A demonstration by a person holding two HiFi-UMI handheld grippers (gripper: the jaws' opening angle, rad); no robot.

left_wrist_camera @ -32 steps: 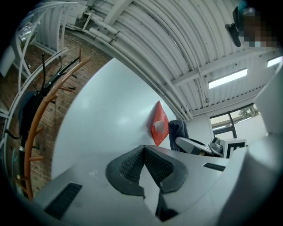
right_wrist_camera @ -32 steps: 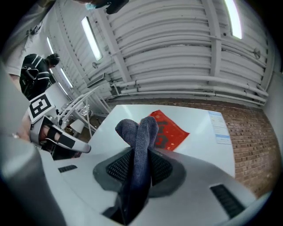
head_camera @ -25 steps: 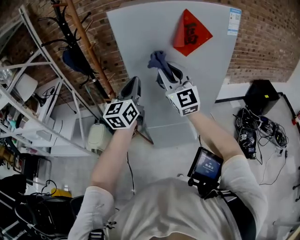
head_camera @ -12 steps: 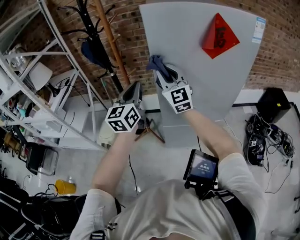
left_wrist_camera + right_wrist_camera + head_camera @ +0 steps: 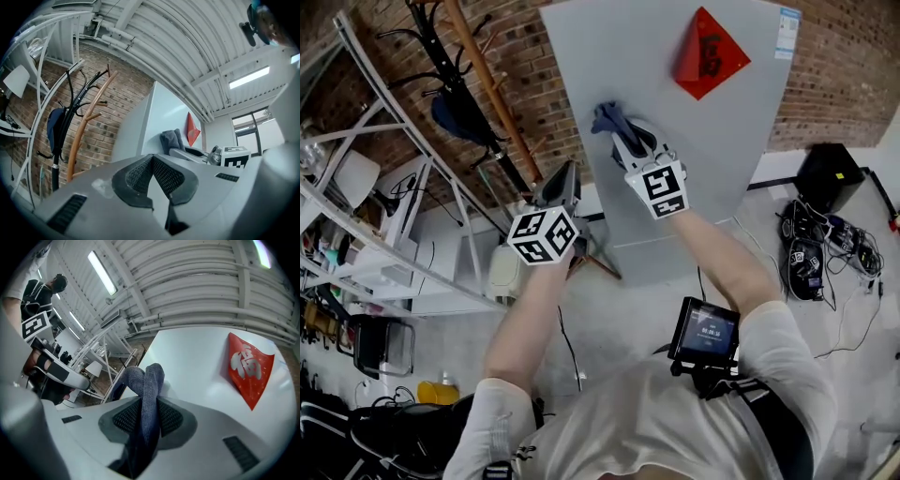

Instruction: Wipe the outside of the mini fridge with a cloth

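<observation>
Red brick wall [image 5: 844,84] backs the scene, with a wooden coat stand [image 5: 487,89] and white shelving [image 5: 384,281] to the left. A black box [image 5: 827,173] and a tangle of cables [image 5: 811,253] lie on the pale floor to the right.

The mini fridge [image 5: 703,159] stands against the brick as a flat grey face. Its top edge is cut off by the head view, and its lower part is hidden behind the person's forearms. A red diamond-shaped paper [image 5: 710,52] with a dark character is stuck high on it. The print on a small sticker [image 5: 787,33] near the upper right corner is too small to read.

The right gripper [image 5: 622,133] is raised to the left part of the fridge face, its jaws clamped on a blue-grey cloth [image 5: 607,116]. In the right gripper view the cloth [image 5: 145,380] stands folded between the ribbed pads of that gripper [image 5: 149,408] and hangs down behind them out of sight. The cloth lies right at the grey face, but the bunched fabric hides the line of contact, so whether it presses there cannot be told.

The left gripper [image 5: 565,176] hangs lower and to the left, beside the fridge's edge and apart from it. In its own view its pads meet at the tips — nothing is between them [image 5: 152,161]. The cloth [image 5: 171,139] shows beyond them, against the fridge.

A small lit screen [image 5: 705,330] sits on the person's chest — its text cannot be made out.
</observation>
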